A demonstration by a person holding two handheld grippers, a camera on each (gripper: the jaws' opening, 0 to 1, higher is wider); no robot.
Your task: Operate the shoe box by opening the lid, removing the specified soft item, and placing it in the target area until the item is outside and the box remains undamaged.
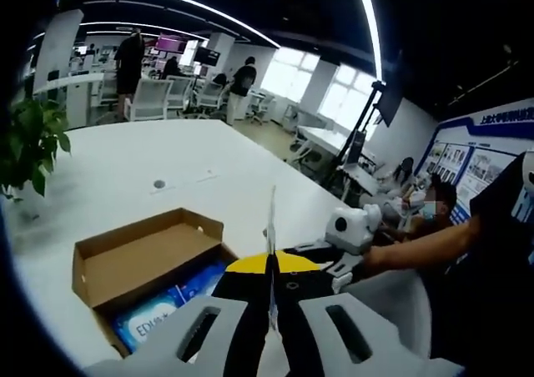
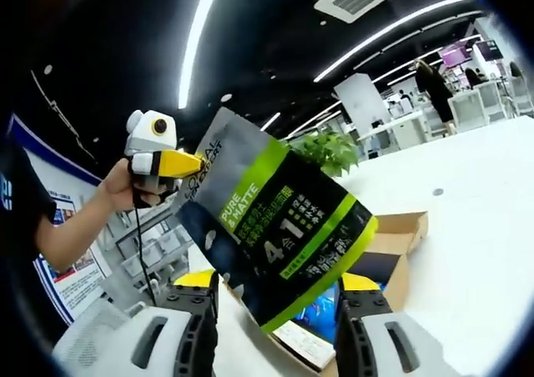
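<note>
So far the lid of the box [image 1: 142, 260] is open and the soft item, a grey-and-green pouch [image 2: 275, 227], is already out and up in the air above the box. I judge the removal done; what is left is carrying the pouch to the target area and setting it down, and I cannot tell from these views where that area is.

I hold the pouch with the left tool [image 2: 171, 164], clamped on its top corner. In the left gripper view that tool's jaws stand closed on the pouch's thin edge [image 1: 271, 227], which rises from between them. The right tool [image 2: 279, 302] has its jaws apart, one on each side of the pouch's lower end; I cannot tell whether they touch it.

Inside the box a blue packet [image 1: 163, 306] lies against the near wall, so the box is not emptied. The box sits on a white tabletop [image 1: 167, 160], undamaged as far as I see.

Beyond the box stand a plant [image 1: 29, 143] at the tabletop's edge, chairs [image 1: 154, 98] and people further off. Nothing lies beside the box to block a set-down; the open flap [image 2: 400, 223] is the one thing I would avoid brushing.
</note>
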